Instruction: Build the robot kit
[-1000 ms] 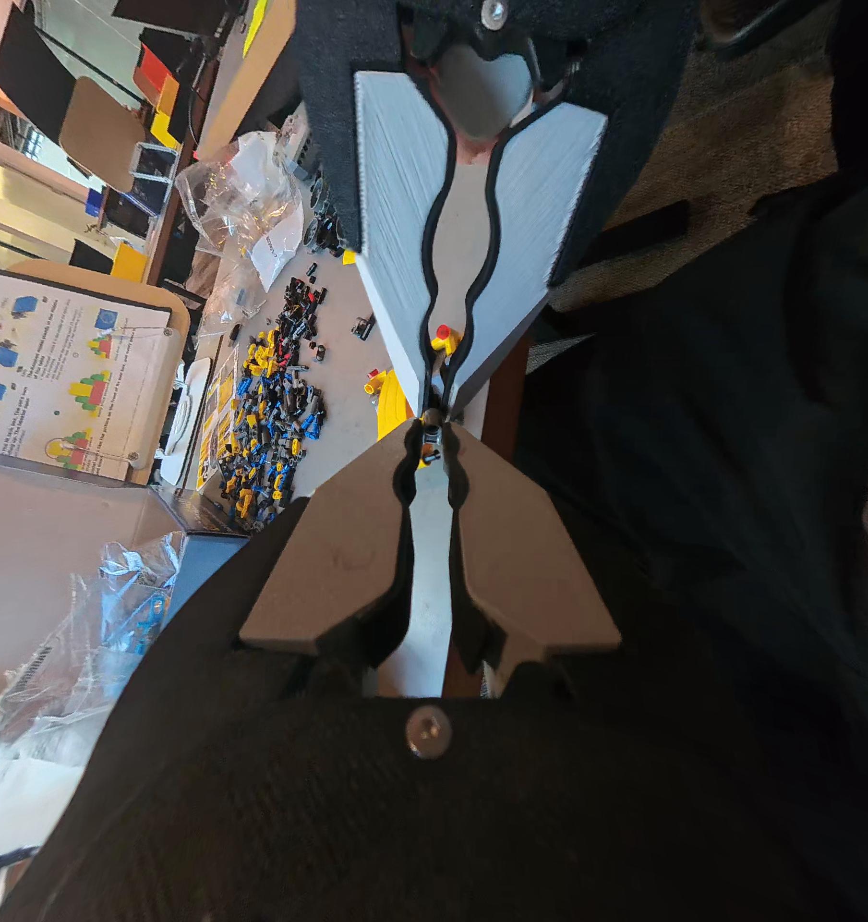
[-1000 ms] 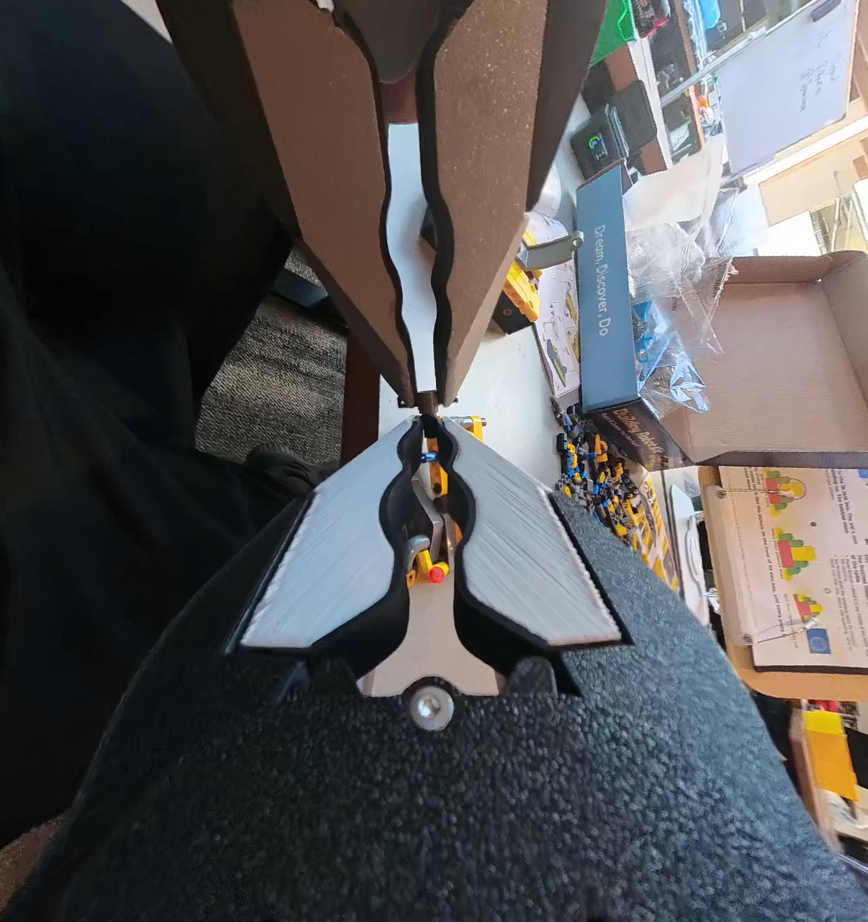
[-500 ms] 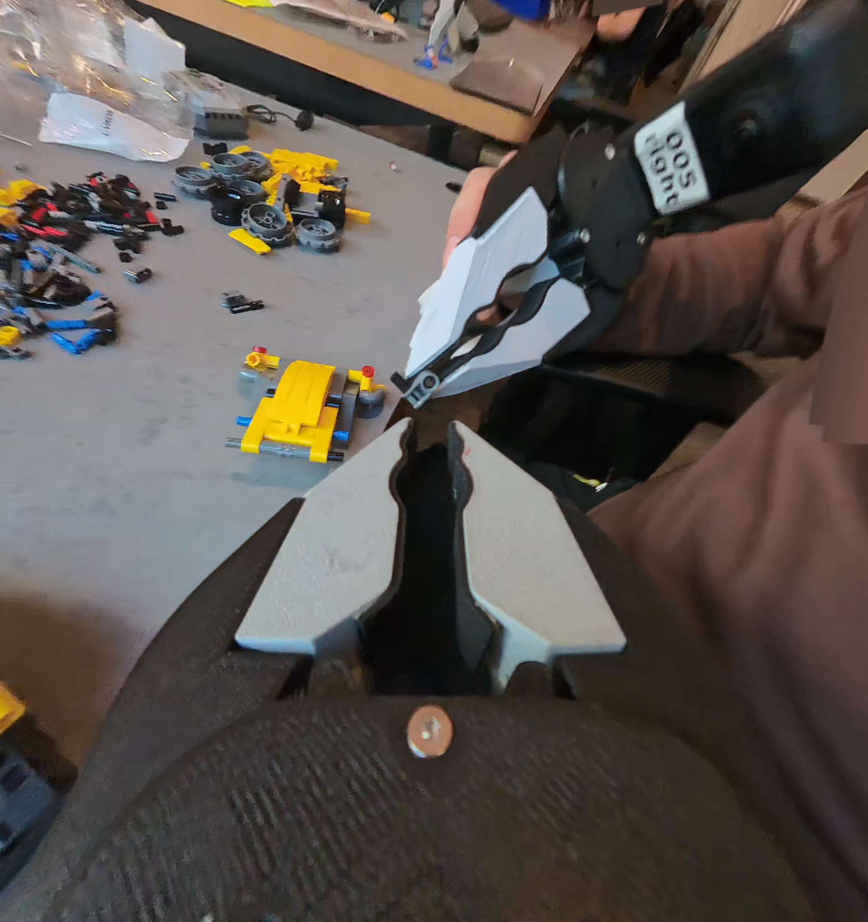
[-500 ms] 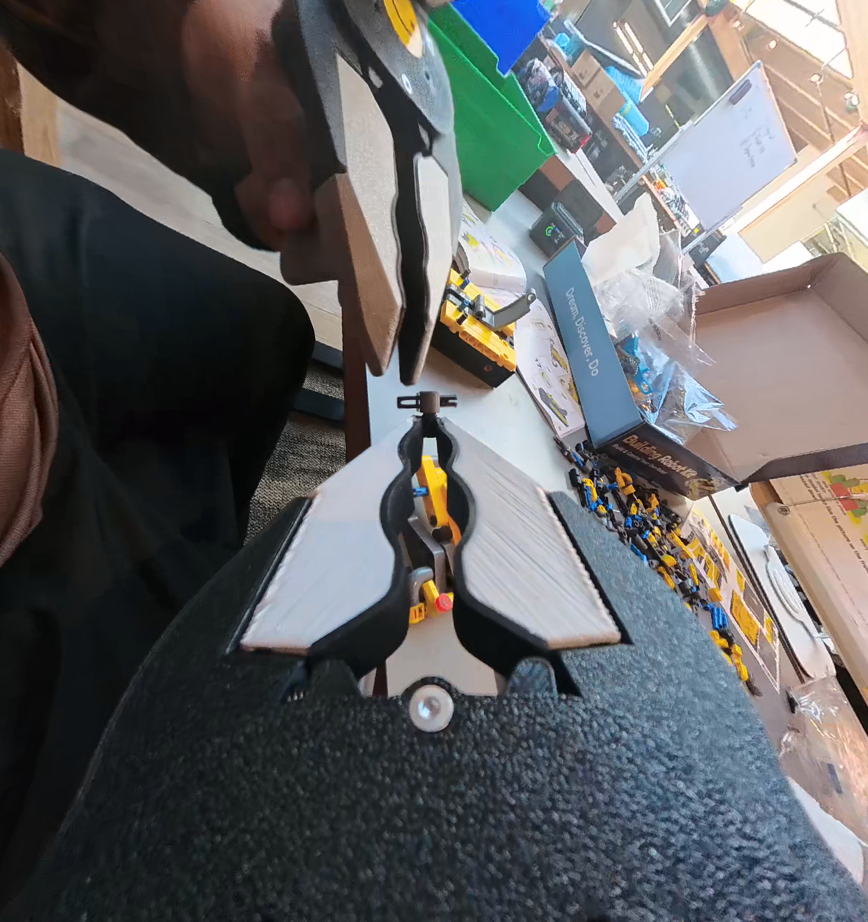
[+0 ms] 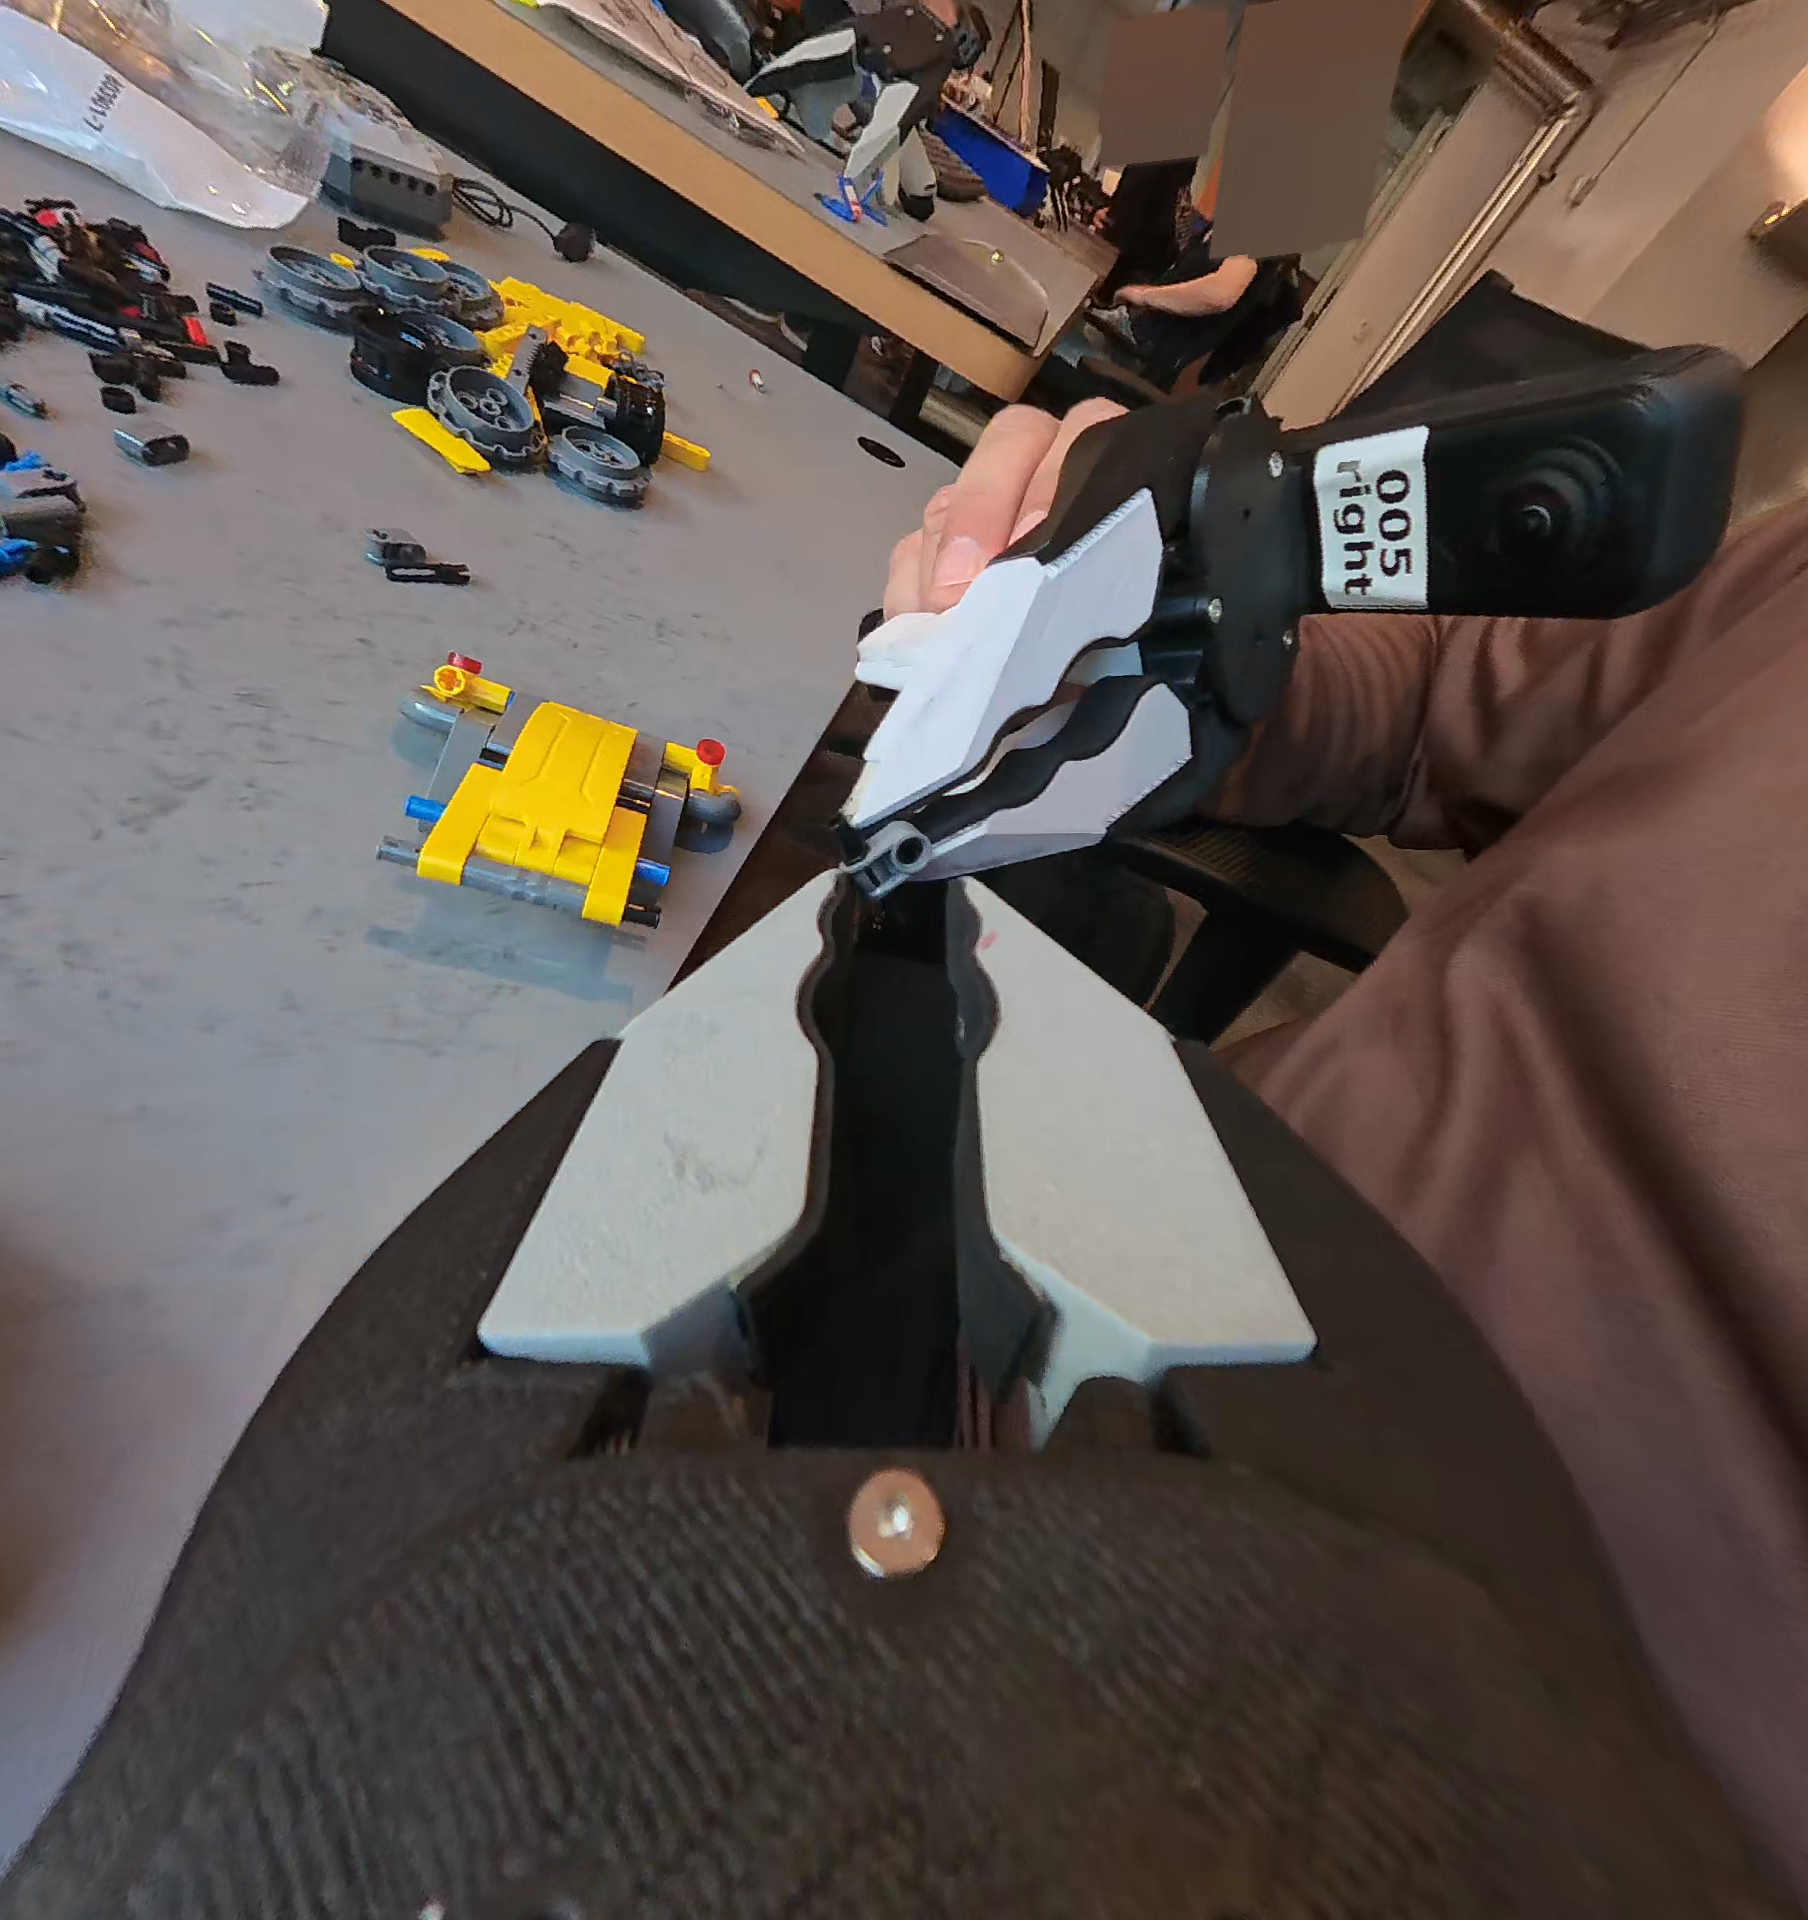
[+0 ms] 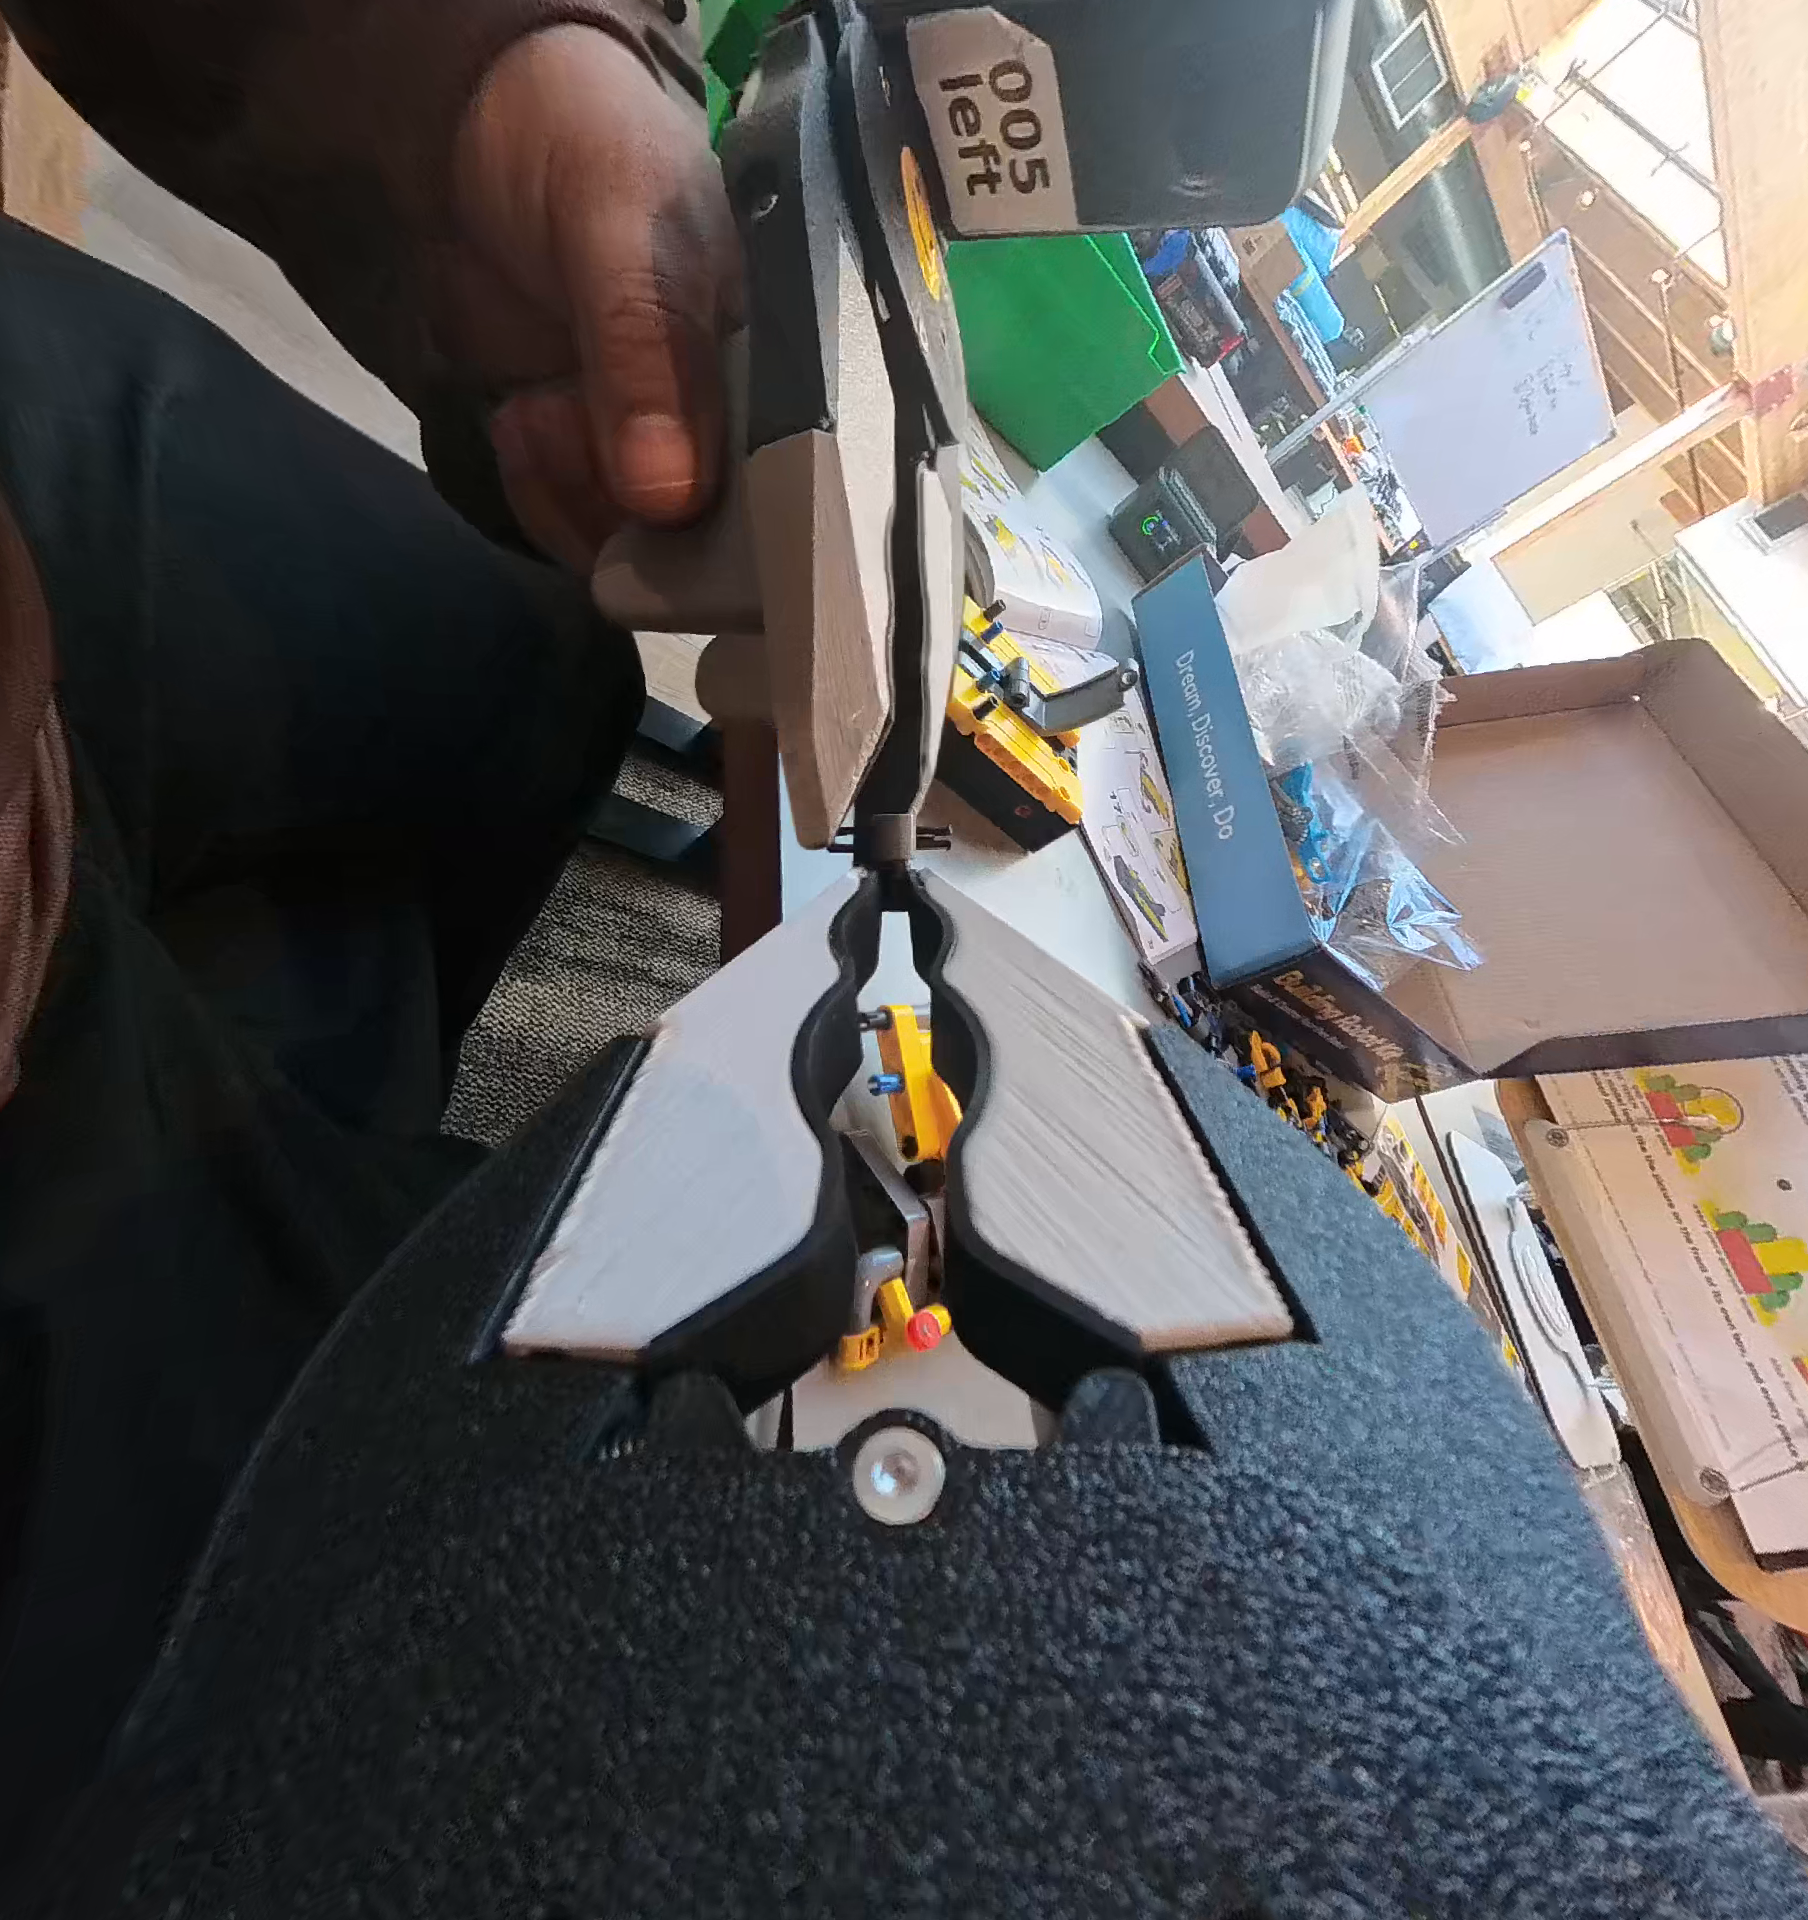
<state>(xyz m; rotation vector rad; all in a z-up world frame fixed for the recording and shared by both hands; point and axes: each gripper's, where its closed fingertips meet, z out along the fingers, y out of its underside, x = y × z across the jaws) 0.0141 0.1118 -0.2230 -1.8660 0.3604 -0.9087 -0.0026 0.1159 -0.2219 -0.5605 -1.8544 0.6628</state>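
Observation:
My right gripper (image 6: 895, 883) is shut on a small grey connector with a black pin (image 6: 898, 840), held in the air off the table's edge. It also shows in the left wrist view (image 5: 895, 854), at the tips of the white fingers (image 5: 993, 686). My left gripper (image 5: 902, 899) is open by a narrow gap and empty, with its tips right at the connector. In the right wrist view the left gripper (image 6: 874, 816) comes down from above. A yellow and grey brick model (image 5: 557, 810) lies on the grey table (image 5: 204, 987).
Loose small parts (image 5: 48, 291) and grey wheels (image 5: 484, 395) lie farther back. A blue box (image 6: 1212, 790), a plastic bag (image 6: 1336, 675), an open cardboard box (image 6: 1606, 852), an instruction sheet (image 6: 1710, 1247) and another yellow assembly (image 6: 1014, 748) stand nearby. A brown sleeve (image 5: 1554, 935) is at the right. The grippers are tip to tip, or close to it.
One second ago both grippers pinched the connector tip to tip. My left gripper let go and drew away, and its tips are now back beside the connector. The right gripper kept hold.

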